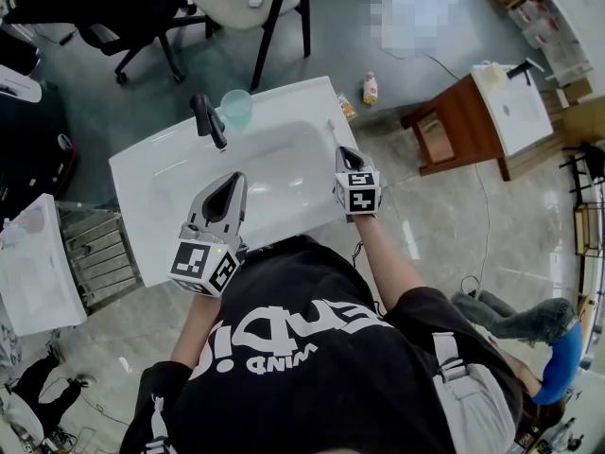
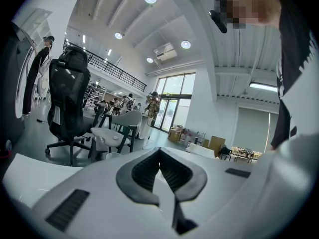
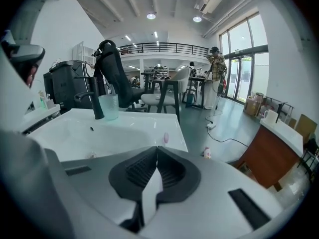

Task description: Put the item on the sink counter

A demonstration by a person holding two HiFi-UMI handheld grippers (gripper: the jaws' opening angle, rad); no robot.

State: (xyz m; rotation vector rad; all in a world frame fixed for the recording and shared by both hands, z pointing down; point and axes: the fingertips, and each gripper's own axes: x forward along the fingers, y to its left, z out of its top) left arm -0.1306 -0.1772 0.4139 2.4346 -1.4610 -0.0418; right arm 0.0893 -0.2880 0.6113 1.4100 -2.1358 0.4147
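I read the left gripper (image 2: pixel 159 149) and right gripper (image 3: pixel 156 148) jaws closed and empty above the sink desk (image 1: pixel 128 183), with the small pink item (image 3: pixel 166 138) on its right rim, just ahead of the right jaws and bordering open floor (image 3: pixel 224 128).

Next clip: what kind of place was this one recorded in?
Probably an open office or lab hall, not a real bathroom: the white sink counter stands free on the floor, office chairs behind it, a second basin on a wooden cabinet nearby, a railed mezzanine beyond.
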